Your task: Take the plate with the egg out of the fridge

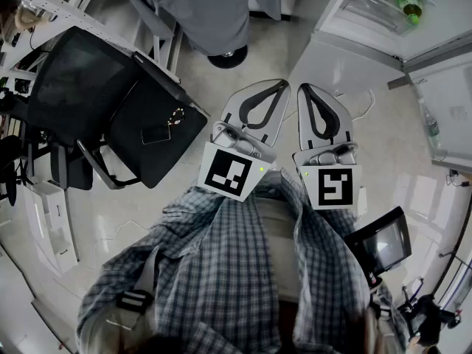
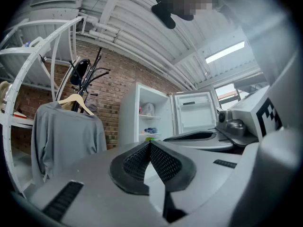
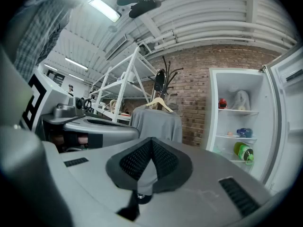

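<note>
Both grippers are held close to my chest, side by side, pointing at the open white fridge (image 1: 346, 57). My left gripper (image 1: 282, 85) is shut with nothing in it; its ribbed pads (image 2: 142, 159) meet at the tips. My right gripper (image 1: 304, 89) is shut and empty too, its pads (image 3: 163, 159) pressed together. In the right gripper view the fridge (image 3: 236, 79) stands a few steps off. A small pale round thing (image 3: 229, 133) lies on its middle shelf. It is too small to tell as the egg, and no plate can be made out.
A green bottle (image 3: 243, 152), a blue bottle (image 3: 244, 132), a red item (image 3: 222, 103) and a white bag (image 3: 241, 100) sit on the fridge shelves. A grey shirt (image 3: 156, 123) hangs on a rack beside the fridge. A black chair (image 1: 110, 109) stands left of me.
</note>
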Demonstrator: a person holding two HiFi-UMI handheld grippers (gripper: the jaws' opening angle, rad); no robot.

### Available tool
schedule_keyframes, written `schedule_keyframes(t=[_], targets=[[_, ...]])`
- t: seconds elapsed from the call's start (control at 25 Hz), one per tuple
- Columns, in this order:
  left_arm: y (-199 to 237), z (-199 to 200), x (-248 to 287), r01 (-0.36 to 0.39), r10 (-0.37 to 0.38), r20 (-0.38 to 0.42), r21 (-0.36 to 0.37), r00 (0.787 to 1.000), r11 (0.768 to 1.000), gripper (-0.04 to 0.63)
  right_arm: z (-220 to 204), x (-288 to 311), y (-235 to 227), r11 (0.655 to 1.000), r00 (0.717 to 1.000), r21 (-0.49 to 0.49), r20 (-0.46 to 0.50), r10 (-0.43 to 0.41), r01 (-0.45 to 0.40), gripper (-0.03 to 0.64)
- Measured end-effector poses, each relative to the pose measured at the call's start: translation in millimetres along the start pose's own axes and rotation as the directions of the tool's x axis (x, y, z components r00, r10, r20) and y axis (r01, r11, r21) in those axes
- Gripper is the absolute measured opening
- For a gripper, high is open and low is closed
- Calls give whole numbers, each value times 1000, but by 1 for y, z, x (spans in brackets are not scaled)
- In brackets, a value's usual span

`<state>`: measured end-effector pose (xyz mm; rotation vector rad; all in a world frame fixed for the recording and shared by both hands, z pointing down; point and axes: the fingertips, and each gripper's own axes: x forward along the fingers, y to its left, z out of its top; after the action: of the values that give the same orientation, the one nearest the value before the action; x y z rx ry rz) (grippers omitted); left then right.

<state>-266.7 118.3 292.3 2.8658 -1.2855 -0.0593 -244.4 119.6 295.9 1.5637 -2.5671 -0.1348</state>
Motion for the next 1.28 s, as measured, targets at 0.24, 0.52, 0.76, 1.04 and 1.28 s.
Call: schedule_keyframes(t=[0.24,0.52,0.76,1.04,1.28], targets=[[4,0,-1,-2,2,0,-8,1000,1000,5,2,3,0,1000,1000,1,7,-5,5,5],[8,-2,-2,-2,2,-5,-27,1000,1000,6,0,3,-1,1000,1000,-2,-6,-25,25,5],[14,-2,-8,-3,3,-2,-34,1000,999,6,1,4,5,1000,999,-4,-13,-31,31,5],[21,-5,-18,-6,5,-11,-42,1000,999,6,1,4,11,998,998,-3,-27,-56,55,5],[24,-7,-28,1,-1,-9,-52,1000,999,5,-1,-1,19,997,996,-13,-40,-77,76,5]])
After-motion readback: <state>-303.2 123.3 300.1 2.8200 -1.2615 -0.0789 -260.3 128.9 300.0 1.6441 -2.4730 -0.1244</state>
